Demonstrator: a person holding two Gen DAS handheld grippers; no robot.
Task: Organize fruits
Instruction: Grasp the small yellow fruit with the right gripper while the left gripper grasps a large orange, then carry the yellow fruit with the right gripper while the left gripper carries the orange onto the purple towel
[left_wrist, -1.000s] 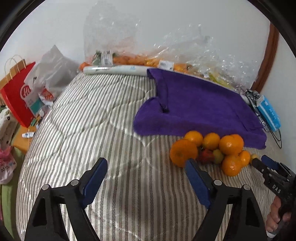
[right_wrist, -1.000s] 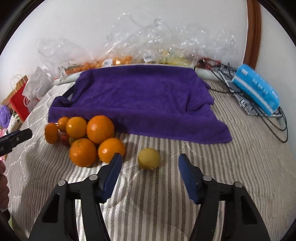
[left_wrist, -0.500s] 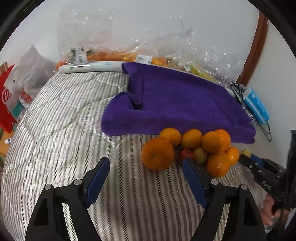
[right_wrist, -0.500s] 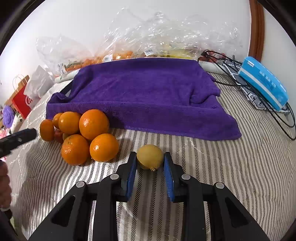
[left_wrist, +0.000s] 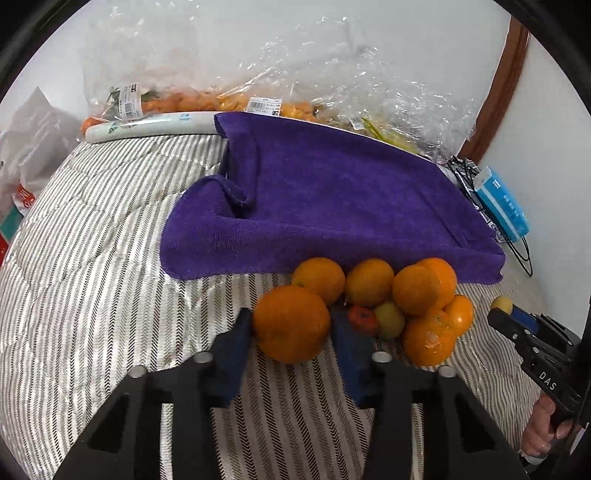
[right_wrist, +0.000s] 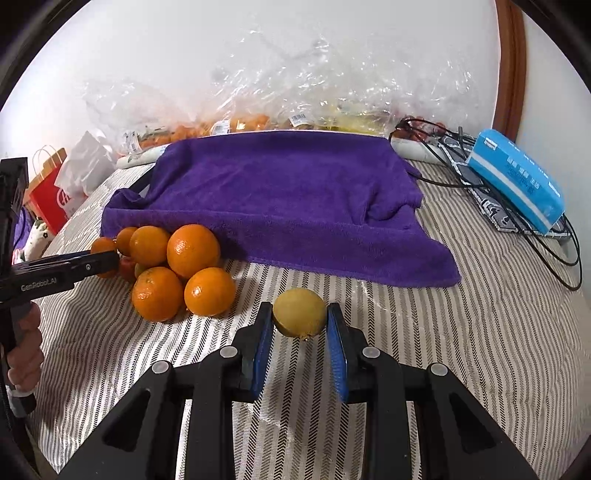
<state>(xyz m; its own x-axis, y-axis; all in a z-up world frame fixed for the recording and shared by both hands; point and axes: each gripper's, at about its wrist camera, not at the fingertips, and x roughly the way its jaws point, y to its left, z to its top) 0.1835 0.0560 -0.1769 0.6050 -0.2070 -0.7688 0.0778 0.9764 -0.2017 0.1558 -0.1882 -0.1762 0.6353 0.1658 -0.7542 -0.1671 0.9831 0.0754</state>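
Observation:
A pile of oranges (left_wrist: 421, 291) with a small red fruit (left_wrist: 362, 319) and a small green fruit (left_wrist: 389, 318) lies on the striped bed in front of a purple towel (left_wrist: 332, 206). My left gripper (left_wrist: 291, 325) is shut on a large orange (left_wrist: 291, 323) at the pile's left end. My right gripper (right_wrist: 300, 314) is shut on a yellow lemon (right_wrist: 300, 316), to the right of the pile (right_wrist: 177, 266). The towel also shows in the right wrist view (right_wrist: 280, 199). The right gripper with the lemon shows in the left wrist view (left_wrist: 506, 310).
Clear plastic bags of fruit (left_wrist: 258, 103) lie along the wall behind the towel. A blue packet (right_wrist: 517, 181) and black cables (right_wrist: 546, 236) lie at the right. A red paper bag (right_wrist: 48, 195) and a white bag (left_wrist: 29, 147) stand at the left.
My left gripper moved right up to the pile and closed on the large orange. My right gripper closed on the lemon and holds it.

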